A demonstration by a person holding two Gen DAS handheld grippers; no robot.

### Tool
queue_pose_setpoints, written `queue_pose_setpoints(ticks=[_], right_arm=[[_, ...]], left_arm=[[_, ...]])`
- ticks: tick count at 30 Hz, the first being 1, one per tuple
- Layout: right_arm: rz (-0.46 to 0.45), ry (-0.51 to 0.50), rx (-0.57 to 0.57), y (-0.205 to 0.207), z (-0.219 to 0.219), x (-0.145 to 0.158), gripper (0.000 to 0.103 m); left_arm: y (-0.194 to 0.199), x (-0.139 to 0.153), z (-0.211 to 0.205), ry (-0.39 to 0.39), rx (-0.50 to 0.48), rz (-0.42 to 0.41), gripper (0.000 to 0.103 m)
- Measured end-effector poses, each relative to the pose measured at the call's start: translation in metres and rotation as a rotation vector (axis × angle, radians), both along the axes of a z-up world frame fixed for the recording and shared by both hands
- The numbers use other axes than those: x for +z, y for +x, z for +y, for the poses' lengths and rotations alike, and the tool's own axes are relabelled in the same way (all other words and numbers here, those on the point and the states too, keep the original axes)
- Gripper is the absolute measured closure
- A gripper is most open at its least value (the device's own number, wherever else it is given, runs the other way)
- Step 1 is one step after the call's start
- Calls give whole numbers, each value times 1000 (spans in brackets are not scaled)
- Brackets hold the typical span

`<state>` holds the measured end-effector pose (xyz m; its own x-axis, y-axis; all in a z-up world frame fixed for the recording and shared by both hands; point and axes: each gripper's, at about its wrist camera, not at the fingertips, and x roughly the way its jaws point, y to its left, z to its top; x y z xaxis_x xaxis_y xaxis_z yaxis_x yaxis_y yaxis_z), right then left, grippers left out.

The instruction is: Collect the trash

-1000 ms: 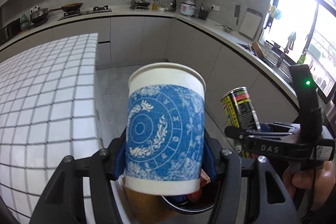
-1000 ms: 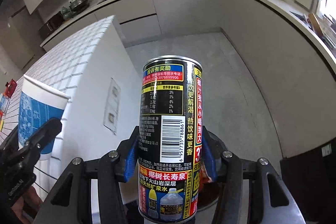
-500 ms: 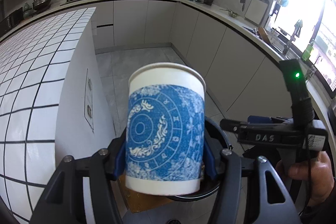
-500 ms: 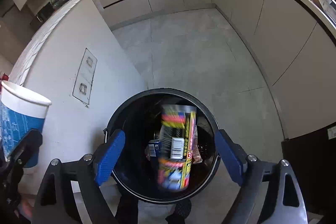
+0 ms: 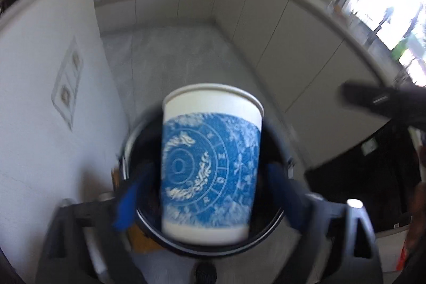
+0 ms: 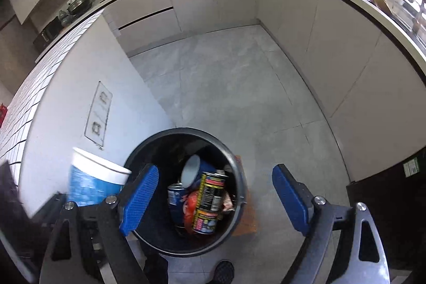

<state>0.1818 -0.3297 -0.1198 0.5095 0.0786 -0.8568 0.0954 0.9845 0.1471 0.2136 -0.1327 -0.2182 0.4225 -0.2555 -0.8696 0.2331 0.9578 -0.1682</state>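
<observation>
since releasing, your right gripper (image 6: 215, 197) is gaping empty over the bin (image 6: 234, 156); your left gripper (image 5: 205, 200) is parting from the upright cup (image 5: 210, 164), directly above it.

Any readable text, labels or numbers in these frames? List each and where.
Nothing can be read.
Paper cup: blue pattern only, blurred.
Black-and-yellow can in the bin: label print too small.
Blue can: print too small.
Green sticker on dark cabinet: unreadable.
</observation>
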Motion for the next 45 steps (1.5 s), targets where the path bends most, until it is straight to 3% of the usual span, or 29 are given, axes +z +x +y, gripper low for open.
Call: queue_pose_setpoints(ticks=[2,5,17,24,28,35,40,45], right_arm=[[17,-11,-7,-2,-7,-4,11],[14,-33,-21,-6,-18,-6,2],[2,-106,8,-17,-28,-4,0],[-57,-196,70,-83,3,48,0],[-99,-181,85,-128,14,78,0],[-162,-198,123,-193,45,123,0],[-204,-205,149,-229,62,147,0],[-230,-193,143,-256,65,159,0]], left_arm=[[-3,-3,0,-13,13,-4,9],[-10,8,-3,32,13,-53,8],[-26,75,27,72,101,-147,6],[-87,138,40,71,94,-245,2],[-127,164,61,47,118,-283,0],[-197,189,96,47,181,-305,0],[-222,199,107,18,202,-329,0],[-238,206,105,37,195,-367,0]])
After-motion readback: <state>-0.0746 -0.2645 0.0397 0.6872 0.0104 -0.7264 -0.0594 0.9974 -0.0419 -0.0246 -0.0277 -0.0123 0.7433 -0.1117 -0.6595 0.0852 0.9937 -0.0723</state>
